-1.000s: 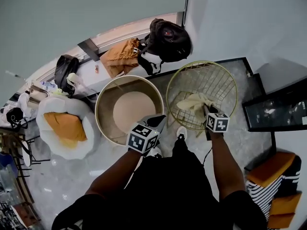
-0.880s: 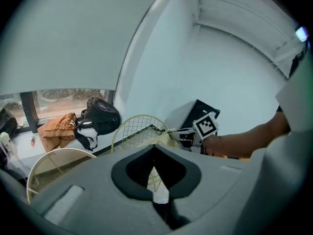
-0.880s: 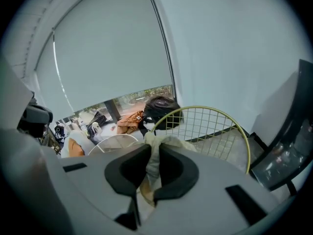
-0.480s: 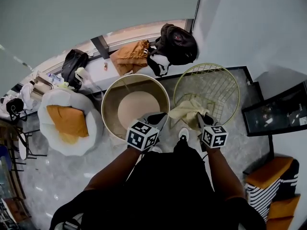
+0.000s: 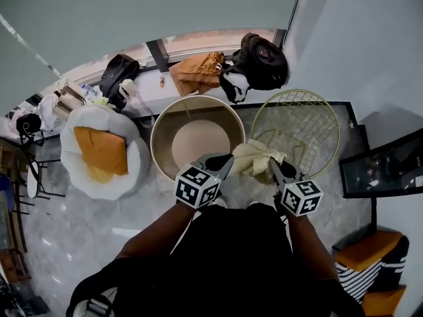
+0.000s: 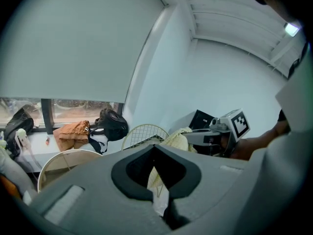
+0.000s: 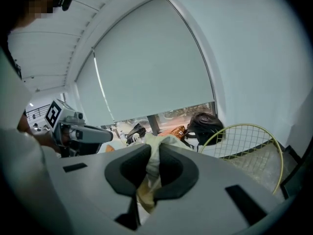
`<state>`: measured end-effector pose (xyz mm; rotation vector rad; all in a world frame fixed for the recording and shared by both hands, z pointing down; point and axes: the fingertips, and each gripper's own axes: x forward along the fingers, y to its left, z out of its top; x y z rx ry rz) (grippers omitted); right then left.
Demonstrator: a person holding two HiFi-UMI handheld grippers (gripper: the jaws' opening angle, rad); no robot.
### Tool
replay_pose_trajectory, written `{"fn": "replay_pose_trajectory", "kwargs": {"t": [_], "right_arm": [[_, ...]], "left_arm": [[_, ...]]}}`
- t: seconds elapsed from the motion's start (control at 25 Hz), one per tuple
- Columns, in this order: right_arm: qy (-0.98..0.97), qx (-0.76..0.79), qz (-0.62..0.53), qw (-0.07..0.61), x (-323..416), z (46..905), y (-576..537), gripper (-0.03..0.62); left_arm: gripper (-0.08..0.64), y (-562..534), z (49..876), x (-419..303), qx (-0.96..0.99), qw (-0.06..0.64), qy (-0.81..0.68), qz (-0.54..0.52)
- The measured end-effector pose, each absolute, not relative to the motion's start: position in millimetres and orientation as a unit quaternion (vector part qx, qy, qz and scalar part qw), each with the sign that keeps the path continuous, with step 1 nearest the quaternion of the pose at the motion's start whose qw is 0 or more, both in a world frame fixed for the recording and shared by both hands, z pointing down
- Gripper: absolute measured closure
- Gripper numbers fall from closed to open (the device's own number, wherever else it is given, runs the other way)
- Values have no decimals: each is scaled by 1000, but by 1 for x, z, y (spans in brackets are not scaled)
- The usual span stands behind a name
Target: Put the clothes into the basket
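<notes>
A cream cloth hangs bunched from my right gripper, which is shut on it; in the right gripper view the fabric fills the gap between the jaws. The cloth is in the air between the round beige basket and the yellow wire basket, above their near rims. My left gripper hovers just left of the cloth over the beige basket's near edge. Its tips meet, and I see nothing pinched between them. In the left gripper view the cloth dangles beyond the jaws.
A black backpack and an orange garment lie on the window ledge behind the baskets. A white seat with an orange cushion stands to the left. A dark cabinet and a wall close off the right.
The right gripper has lifted the cream cloth up out of the wire basket and carried it left, toward the beige basket. The left gripper has risen a little.
</notes>
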<state>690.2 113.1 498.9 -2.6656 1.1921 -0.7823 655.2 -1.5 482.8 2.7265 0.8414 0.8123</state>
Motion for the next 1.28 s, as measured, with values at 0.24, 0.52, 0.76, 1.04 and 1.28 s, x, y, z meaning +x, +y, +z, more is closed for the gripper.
{"fn": "replay_pose_trajectory", "kwargs": {"t": [0.24,0.52,0.76,1.04,1.28], "right_arm": [[443,-866,-227,45,682,468,105,555],[489,-843,-221,41,657,448,117,555],[537,-811,-227,41,619,449,132,555],[594,-768,-237,37,564,459,135,555],[653,-719,-238,24,519,468,124,557]], "left_arm": [[560,-8,465,640,937,102,229,243],[560,10,456,604,949,125,169,234],[560,44,453,569,956,122,137,231],[560,53,467,500,958,135,62,246],[560,54,473,445,959,143,-11,244]]}}
